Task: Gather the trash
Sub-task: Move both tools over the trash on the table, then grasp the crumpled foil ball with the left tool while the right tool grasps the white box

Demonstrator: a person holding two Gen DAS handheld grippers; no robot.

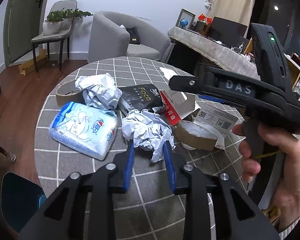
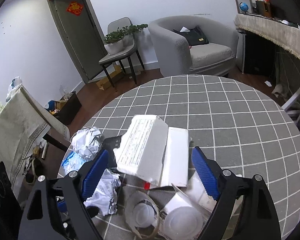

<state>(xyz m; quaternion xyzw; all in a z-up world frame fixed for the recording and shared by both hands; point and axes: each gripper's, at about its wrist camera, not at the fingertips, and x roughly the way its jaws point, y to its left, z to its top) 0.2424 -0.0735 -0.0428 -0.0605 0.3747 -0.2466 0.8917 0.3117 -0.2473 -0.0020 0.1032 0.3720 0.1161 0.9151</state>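
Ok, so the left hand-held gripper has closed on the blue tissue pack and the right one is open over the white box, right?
Not quite. The left hand-held gripper is shut on the crumpled paper ball, as the left wrist view shows; the blue tissue pack lies untouched beside it. The right hand-held gripper is indeed open over the white box.

From my left view, the crumpled paper [image 1: 148,132] hid my fingertips [image 1: 131,146]. On the right view, the near edge cut off the plastic cups [image 2: 182,223], and the carton's [image 2: 144,150] print was unreadable.

Home living rm: armchair [image 2: 192,44], potted plant [image 2: 120,38], round table w/ checked cloth [image 2: 230,120].
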